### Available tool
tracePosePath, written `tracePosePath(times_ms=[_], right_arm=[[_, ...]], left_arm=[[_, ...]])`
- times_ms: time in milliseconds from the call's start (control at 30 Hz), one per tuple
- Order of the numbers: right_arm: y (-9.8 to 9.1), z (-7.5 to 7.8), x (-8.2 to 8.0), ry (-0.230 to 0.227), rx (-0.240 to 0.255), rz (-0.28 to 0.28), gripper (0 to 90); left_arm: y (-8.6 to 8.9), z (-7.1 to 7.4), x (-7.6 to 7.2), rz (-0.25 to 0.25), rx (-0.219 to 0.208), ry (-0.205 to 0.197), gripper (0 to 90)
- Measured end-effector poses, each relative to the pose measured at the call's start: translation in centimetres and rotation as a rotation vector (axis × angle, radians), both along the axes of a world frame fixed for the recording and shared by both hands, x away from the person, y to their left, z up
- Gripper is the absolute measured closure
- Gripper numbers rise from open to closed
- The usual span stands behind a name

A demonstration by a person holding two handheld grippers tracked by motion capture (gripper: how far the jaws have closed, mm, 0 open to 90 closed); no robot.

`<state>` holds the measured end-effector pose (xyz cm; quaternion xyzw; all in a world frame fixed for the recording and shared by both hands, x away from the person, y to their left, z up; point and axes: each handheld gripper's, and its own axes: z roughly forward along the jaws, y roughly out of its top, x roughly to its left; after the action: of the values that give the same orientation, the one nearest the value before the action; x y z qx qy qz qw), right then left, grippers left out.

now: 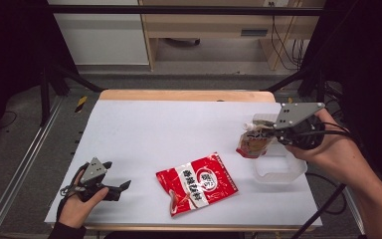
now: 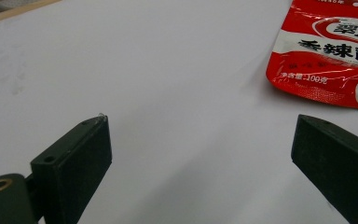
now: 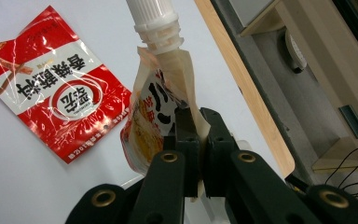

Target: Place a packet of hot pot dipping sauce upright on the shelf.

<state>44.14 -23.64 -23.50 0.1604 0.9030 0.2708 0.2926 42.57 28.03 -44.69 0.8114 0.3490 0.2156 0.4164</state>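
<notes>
My right gripper [image 1: 273,130] is shut on a small spouted pouch [image 1: 253,142] with a white screw cap, held above the table's right side over a clear plastic tub [image 1: 278,172]. In the right gripper view the jaws pinch the pouch [image 3: 161,100] by its edge, its cap pointing up. A red and white snack bag [image 1: 197,183] lies flat near the table's middle front, and in the right gripper view this red bag [image 3: 58,100] lies at the left. My left gripper [image 1: 122,188] rests open at the front left, nothing between its jaws, with the red bag [image 2: 335,56] ahead to the right.
A white sheet [image 1: 179,129] covers the wooden table [image 1: 184,94]. Dark frame posts stand at both sides. A cabinet and cables lie on the floor beyond the far edge.
</notes>
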Motion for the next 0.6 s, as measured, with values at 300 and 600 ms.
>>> tracePosePath(times_ms=[300,600], right_arm=[[-0.9,-0.1,0.2,0.0,-0.006,-0.013,87.6],[-2.0,-0.6,1.1,0.005,-0.017,-0.037,87.6]], left_arm=[[0.1,0.0,0.0,0.003,0.0,0.001,4.9],[0.0,-0.1,0.0,-0.002,0.003,0.006,4.9]])
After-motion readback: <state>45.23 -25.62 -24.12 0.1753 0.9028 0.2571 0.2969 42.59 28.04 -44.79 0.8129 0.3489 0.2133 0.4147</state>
